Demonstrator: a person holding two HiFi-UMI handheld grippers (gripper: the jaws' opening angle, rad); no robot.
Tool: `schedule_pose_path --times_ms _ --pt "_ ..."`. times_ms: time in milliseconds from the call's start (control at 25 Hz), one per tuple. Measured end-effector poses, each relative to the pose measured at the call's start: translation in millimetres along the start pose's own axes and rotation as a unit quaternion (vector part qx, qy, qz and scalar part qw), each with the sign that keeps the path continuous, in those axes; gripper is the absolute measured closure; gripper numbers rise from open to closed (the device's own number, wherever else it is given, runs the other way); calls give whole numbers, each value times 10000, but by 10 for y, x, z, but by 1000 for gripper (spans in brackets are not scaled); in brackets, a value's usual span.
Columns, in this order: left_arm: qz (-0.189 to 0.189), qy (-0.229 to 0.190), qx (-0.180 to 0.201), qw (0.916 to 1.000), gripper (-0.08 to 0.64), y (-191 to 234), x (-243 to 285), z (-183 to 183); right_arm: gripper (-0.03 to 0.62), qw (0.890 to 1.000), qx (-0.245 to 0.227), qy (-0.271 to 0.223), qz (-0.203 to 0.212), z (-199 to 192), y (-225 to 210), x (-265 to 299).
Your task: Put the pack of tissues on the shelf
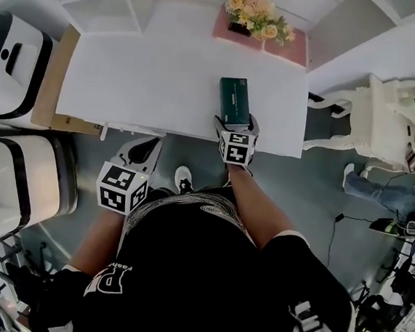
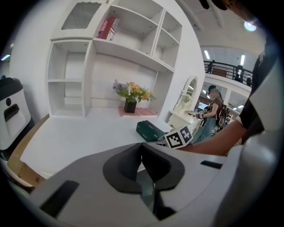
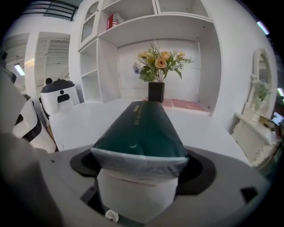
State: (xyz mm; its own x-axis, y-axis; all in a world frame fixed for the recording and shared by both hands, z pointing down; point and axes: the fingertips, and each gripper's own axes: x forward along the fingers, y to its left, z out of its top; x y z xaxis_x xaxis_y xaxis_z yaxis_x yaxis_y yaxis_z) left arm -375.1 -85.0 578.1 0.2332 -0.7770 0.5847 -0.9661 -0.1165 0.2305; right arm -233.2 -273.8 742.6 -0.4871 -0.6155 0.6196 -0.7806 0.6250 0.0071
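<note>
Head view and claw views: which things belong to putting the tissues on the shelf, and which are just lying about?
Belong: pack of tissues, between the open right claw; shelf; white table.
Lying about: flower vase; pink mat; red item up on the shelf; white machines; left claw, shut, empty.

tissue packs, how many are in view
1. The dark green pack of tissues lies near the white table's front edge, its near end between the right gripper's open jaws. A red item on the shelf is too small to identify.

Tissue pack (image 1: 234,101) on table (image 1: 150,76) — flowers (image 1: 257,14) behind
</note>
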Motion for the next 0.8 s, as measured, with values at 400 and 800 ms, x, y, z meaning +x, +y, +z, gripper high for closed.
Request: schedule_pose_path --times_ms 400,800 --pt "62 -128 -5 9999 546 2 22 116 131 9989 -102 252 394 35 -35 33" --pt "-97 -353 69 9993 546 -138 163 329 141 9954 102 402 859 126 -56 -153"
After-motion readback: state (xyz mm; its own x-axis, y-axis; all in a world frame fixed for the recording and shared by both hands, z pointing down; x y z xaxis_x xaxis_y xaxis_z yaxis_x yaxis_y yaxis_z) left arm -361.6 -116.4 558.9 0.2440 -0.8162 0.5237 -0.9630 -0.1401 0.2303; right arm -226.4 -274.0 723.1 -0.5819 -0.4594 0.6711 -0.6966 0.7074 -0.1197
